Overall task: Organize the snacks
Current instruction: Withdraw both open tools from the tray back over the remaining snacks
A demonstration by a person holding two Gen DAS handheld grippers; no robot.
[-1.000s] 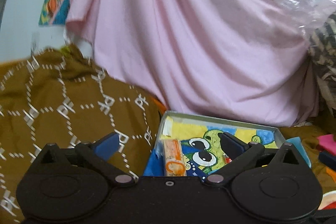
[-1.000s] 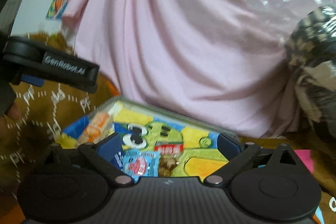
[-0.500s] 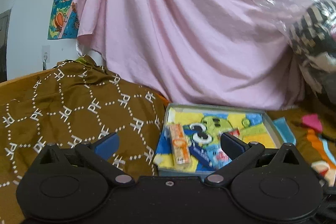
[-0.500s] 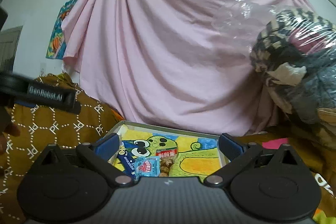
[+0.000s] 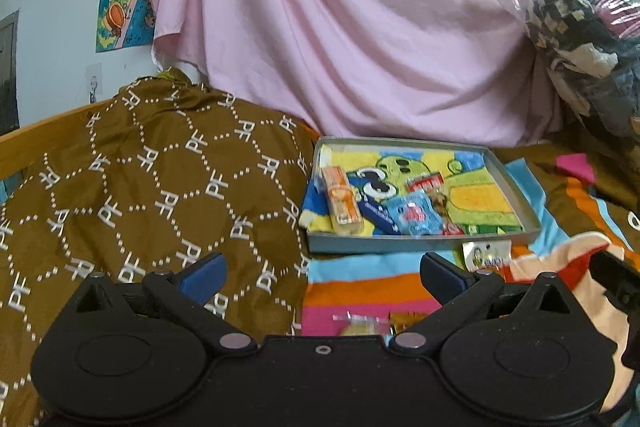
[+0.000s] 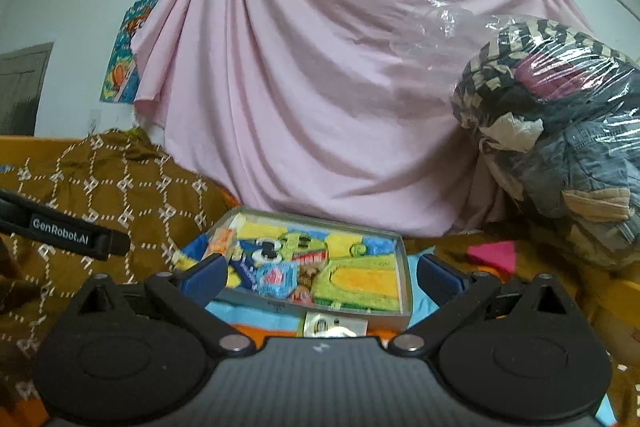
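A grey tray (image 5: 516, 189) lined with a cartoon frog cloth lies on the bed and holds an orange snack box (image 5: 341, 199), a dark blue bar (image 5: 376, 211) and a light blue packet (image 5: 416, 214). The tray (image 6: 403, 281) also shows in the right wrist view. A small white-green packet (image 5: 486, 254) lies just in front of the tray, and it shows in the right wrist view (image 6: 334, 325). More wrapped snacks (image 5: 360, 323) lie on the striped blanket close under my left gripper (image 5: 322, 273). Both my left gripper and my right gripper (image 6: 320, 275) are open and empty, held back from the tray.
A brown patterned cloth (image 5: 140, 179) covers the bed at left. A pink sheet (image 5: 340, 27) hangs behind. A plastic-wrapped bundle of clothes (image 6: 560, 131) sits at right. The striped blanket (image 5: 360, 279) lies in front of the tray. The left gripper's body (image 6: 60, 227) shows at the right view's left edge.
Both grippers have pulled back and up from the tray, which now looks smaller and farther. Loose snacks in front of the tray have come into view. Both stay open.
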